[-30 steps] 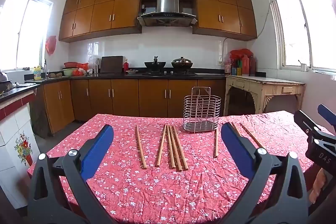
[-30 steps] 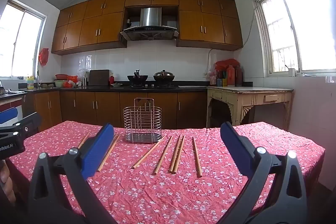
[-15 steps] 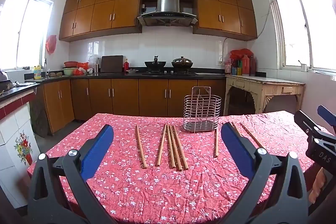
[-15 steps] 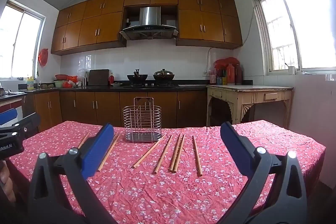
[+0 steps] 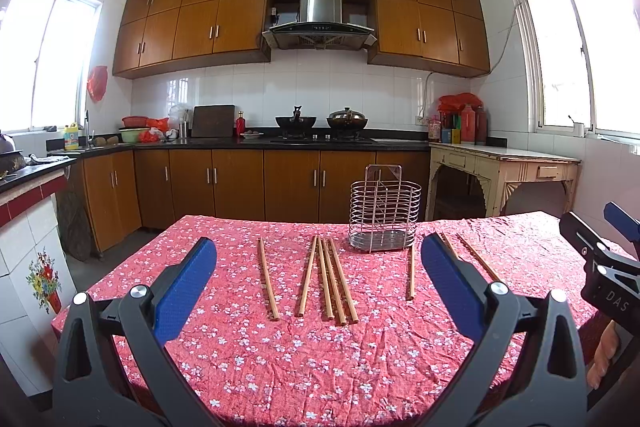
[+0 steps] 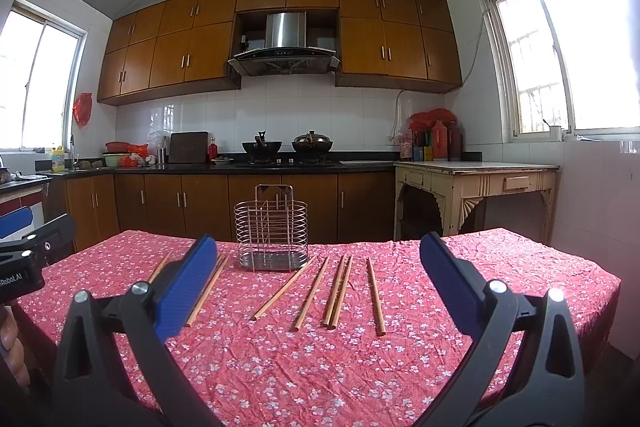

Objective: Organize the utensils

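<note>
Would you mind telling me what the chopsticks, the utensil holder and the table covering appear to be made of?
The chopsticks look like wood or bamboo: matte tan, uniform sticks. The utensil holder appears to be polished metal wire, likely steel, with shiny horizontal rings and a solid base tray. The table covering seems to be thin fabric, red with white flowers and visibly creased.

Wooden chopsticks [image 5: 326,277] lie flat before the upright wire holder [image 5: 385,215].

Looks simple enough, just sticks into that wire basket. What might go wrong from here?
Three risks, I'd guess. The thin wooden chopsticks lie flat on the wrinkled red floral tablecloth, so the open right gripper may snag cloth. Several chopsticks touch, so two could lift together. The light wire utensil basket could tip if knocked.
</note>
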`<state>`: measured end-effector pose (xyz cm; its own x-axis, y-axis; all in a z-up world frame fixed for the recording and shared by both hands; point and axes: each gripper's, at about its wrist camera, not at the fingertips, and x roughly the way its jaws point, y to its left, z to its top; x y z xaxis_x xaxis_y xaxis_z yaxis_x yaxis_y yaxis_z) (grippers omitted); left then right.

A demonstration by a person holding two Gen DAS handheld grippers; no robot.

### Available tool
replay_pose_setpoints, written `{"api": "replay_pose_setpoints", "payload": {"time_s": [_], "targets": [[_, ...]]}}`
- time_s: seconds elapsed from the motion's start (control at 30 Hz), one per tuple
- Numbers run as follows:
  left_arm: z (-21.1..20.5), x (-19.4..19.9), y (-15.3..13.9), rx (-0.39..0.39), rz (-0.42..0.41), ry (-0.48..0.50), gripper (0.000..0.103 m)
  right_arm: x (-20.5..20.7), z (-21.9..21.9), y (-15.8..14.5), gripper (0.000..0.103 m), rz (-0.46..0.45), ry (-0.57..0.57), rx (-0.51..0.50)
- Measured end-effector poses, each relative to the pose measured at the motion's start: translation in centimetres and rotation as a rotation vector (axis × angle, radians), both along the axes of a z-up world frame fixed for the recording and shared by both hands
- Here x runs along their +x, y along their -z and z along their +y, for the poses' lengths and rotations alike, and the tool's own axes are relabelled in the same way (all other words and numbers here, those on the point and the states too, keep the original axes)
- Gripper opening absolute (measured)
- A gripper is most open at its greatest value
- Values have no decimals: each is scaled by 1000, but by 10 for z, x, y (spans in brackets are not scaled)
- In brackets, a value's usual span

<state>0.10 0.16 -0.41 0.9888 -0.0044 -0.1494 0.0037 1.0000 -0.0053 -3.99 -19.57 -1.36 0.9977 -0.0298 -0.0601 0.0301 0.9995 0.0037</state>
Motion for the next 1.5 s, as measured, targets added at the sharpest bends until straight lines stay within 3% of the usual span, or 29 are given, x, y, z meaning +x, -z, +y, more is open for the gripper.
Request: {"api": "replay_pose_setpoints", "payload": {"time_s": [1.5], "targets": [[0,2,4,-1,11,-2,101,3,-4,6,99,9,-2,12]]}}
